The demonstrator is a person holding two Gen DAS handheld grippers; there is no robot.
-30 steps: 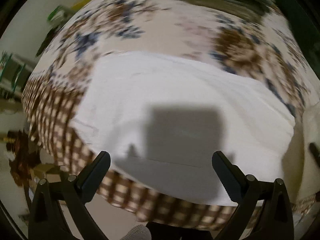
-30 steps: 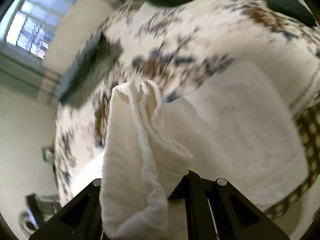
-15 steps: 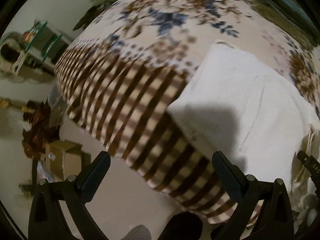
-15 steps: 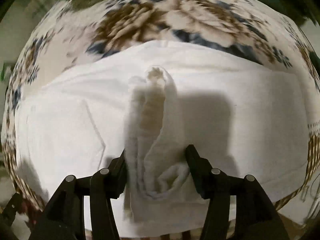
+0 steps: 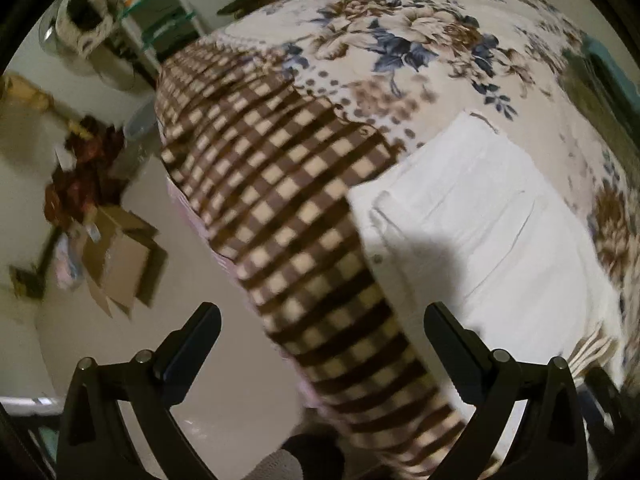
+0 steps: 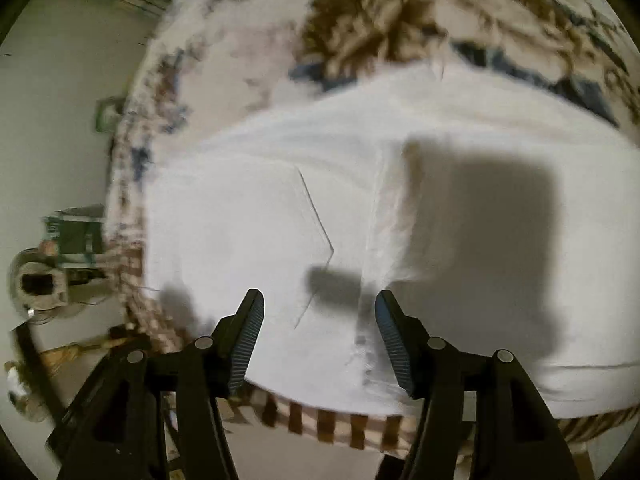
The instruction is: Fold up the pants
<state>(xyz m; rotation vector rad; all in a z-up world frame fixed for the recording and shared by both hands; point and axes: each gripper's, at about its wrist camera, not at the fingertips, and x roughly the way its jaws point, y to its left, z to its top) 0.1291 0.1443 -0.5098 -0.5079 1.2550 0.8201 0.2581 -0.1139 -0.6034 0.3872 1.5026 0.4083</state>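
White pants lie folded flat on the bed, with a back pocket seam showing and a frayed hem edge laid across the middle. My right gripper is open and empty just above the near edge of the pants. In the left wrist view the pants lie at the right on the bedspread. My left gripper is open and empty, off to the left of the pants, over the checked border of the bed.
The bed has a floral bedspread with a brown checked border hanging over its edge. Cardboard boxes and clutter sit on the floor at the left. A shelf stands by the wall.
My right gripper has opened and let go of the bunched pant leg, which now lies flat on the pants. My left gripper has swung left, away from the pants toward the bed's edge.
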